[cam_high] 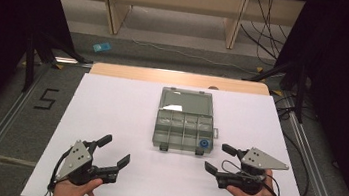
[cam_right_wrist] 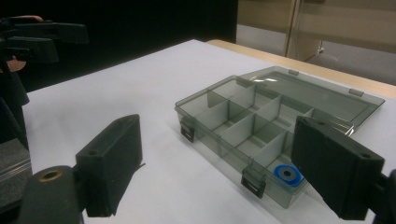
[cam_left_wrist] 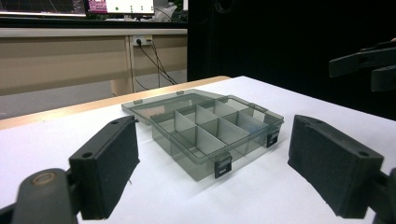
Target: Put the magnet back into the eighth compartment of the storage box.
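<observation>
A smoky clear compartment box (cam_high: 184, 127) lies in the middle of the white table with its lid (cam_high: 186, 101) folded flat toward the far side. A blue ring (cam_high: 204, 143) sits in its near right compartment, also the blue ring (cam_right_wrist: 286, 176) in the right gripper view. My left gripper (cam_high: 116, 150) rests open at the near left, well short of the box (cam_left_wrist: 210, 135). My right gripper (cam_high: 217, 157) stands open at the near right, just beside the box's front right corner. Nothing is between either pair of jaws.
White sheet (cam_high: 110, 110) covers the table; a wooden strip (cam_high: 180, 78) runs along its far edge. Dark curtains stand on both sides. A small blue object (cam_high: 101, 47) lies on the floor beyond, near wooden shelf legs (cam_high: 117, 15). Cables (cam_high: 269, 44) trail at the far right.
</observation>
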{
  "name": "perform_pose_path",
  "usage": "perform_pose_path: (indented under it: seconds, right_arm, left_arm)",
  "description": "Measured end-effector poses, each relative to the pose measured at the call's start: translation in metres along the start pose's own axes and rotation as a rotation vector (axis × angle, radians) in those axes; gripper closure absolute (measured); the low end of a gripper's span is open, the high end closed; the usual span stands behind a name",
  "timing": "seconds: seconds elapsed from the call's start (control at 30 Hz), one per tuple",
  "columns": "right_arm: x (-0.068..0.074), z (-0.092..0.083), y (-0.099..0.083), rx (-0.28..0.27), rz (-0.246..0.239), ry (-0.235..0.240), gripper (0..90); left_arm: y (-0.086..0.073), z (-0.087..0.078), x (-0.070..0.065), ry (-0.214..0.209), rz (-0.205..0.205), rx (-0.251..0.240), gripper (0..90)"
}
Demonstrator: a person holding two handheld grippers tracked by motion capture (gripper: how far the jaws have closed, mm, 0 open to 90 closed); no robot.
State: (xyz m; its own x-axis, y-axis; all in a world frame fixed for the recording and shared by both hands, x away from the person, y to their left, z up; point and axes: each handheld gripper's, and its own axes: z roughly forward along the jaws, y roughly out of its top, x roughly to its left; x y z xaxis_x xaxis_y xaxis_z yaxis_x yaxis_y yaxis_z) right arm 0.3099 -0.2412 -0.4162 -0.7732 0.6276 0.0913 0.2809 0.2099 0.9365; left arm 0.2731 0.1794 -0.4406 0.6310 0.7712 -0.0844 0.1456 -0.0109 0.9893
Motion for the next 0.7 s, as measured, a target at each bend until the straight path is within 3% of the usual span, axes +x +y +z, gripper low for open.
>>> perform_pose_path:
  seconds: [0.2,0.3,0.33,0.37,0.57,0.6,0.7]
  right_arm:
    - [0.005,0.000,-0.005,-0.024,0.005,-0.001,15.9]
    - [0.007,-0.003,-0.007,-0.008,0.002,0.000,15.9]
    - [0.007,-0.002,-0.008,-0.034,0.003,0.000,16.0]
    - [0.008,-0.003,-0.009,-0.013,0.005,0.002,15.9]
    - [0.010,-0.006,-0.015,-0.024,0.019,-0.010,15.8]
    - [0.009,-0.006,-0.016,-0.012,-0.003,-0.016,15.8]
    - [0.008,-0.008,-0.021,-0.020,0.019,-0.020,15.9]
  left_arm:
    - [0.000,0.000,0.000,-0.001,-0.001,0.001,15.6]
    - [0.000,0.000,0.000,-0.003,0.000,0.004,15.6]
    - [0.000,0.001,0.000,-0.004,0.001,0.004,15.6]
    - [0.000,0.000,0.000,-0.004,0.001,0.004,15.6]
    - [0.000,0.000,0.000,-0.006,0.000,0.003,15.6]
    - [0.000,0.000,0.000,-0.007,0.000,0.003,15.6]
    - [0.000,0.000,0.000,-0.010,0.002,0.004,15.6]
